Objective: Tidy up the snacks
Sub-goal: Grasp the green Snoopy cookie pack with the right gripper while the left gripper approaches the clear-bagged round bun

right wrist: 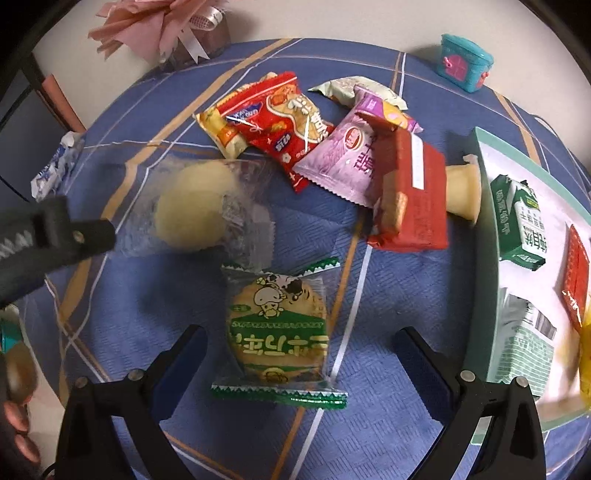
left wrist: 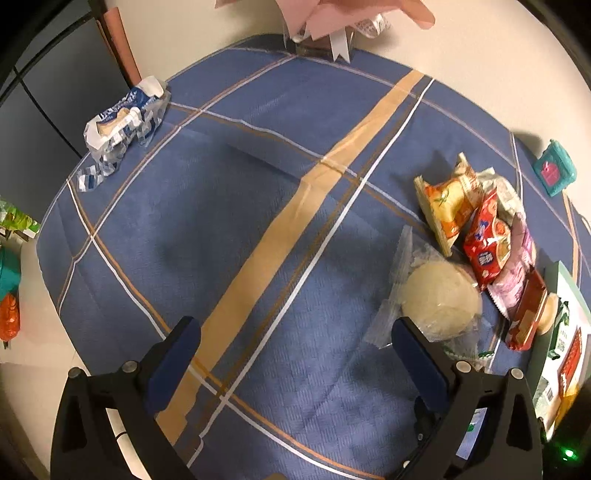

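Observation:
Snack packets lie in a heap on a blue plaid tablecloth. My right gripper is open, its fingers either side of a green-edged round cookie packet lying flat. Beyond it lie a clear-wrapped pale bun, a red biscuit pack, a pink packet and a red noodle-snack bag. My left gripper is open over bare cloth, its right finger just beside the bun. A mint-edged tray at the right holds green cartons.
A blue-white wrapper lies at the cloth's far left. A teal box and a pink paper-flower bouquet stand at the back. The left gripper's body reaches in at the left of the right wrist view. A hand shows at lower left.

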`<state>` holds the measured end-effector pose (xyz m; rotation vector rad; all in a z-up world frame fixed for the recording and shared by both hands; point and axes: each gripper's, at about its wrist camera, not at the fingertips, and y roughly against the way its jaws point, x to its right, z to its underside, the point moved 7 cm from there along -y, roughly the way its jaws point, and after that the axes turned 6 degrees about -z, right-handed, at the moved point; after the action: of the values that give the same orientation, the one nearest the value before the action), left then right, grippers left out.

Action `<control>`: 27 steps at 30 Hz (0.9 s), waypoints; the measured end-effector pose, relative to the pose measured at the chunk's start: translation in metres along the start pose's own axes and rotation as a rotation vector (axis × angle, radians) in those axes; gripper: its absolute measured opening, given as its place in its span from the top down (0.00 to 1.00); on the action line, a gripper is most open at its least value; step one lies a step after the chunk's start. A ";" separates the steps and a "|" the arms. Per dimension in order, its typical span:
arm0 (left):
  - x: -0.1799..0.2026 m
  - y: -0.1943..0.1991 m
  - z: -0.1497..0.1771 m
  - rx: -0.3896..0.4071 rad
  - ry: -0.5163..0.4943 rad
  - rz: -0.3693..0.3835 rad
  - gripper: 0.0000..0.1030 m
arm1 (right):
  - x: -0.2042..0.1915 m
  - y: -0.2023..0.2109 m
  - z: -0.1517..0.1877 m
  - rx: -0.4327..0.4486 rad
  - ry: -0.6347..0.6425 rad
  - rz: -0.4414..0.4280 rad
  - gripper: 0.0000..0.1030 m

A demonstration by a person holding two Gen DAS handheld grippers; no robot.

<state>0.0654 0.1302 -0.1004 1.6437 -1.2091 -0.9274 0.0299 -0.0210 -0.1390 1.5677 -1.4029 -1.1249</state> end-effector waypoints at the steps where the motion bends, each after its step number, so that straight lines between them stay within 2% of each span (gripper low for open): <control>1: -0.001 0.001 -0.001 0.005 0.001 0.004 0.00 | 0.000 -0.001 -0.001 0.004 0.002 0.007 0.00; 7: 0.007 0.009 -0.006 0.036 -0.012 0.034 0.00 | 0.003 -0.003 -0.004 0.021 -0.009 0.011 0.00; 10: 0.015 0.010 -0.007 0.044 -0.034 0.051 0.00 | 0.012 -0.001 -0.006 0.026 -0.003 0.043 0.00; 16: 0.036 0.016 -0.010 0.069 -0.075 0.100 0.00 | 0.032 0.004 -0.009 0.040 -0.036 0.033 0.00; 22: 0.059 0.013 -0.007 0.057 -0.128 0.129 0.00 | 0.044 0.008 -0.013 0.047 -0.045 0.018 0.01; 24: 0.067 0.012 -0.007 0.052 -0.137 0.146 0.00 | 0.044 0.011 -0.015 0.048 -0.047 0.010 0.03; 27: 0.075 0.010 -0.007 0.050 -0.149 0.158 0.00 | 0.047 0.011 -0.017 0.053 -0.052 0.010 0.17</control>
<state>0.0876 0.0579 -0.0936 1.5139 -1.4526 -0.9394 0.0424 -0.0697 -0.1290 1.5768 -1.4840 -1.1382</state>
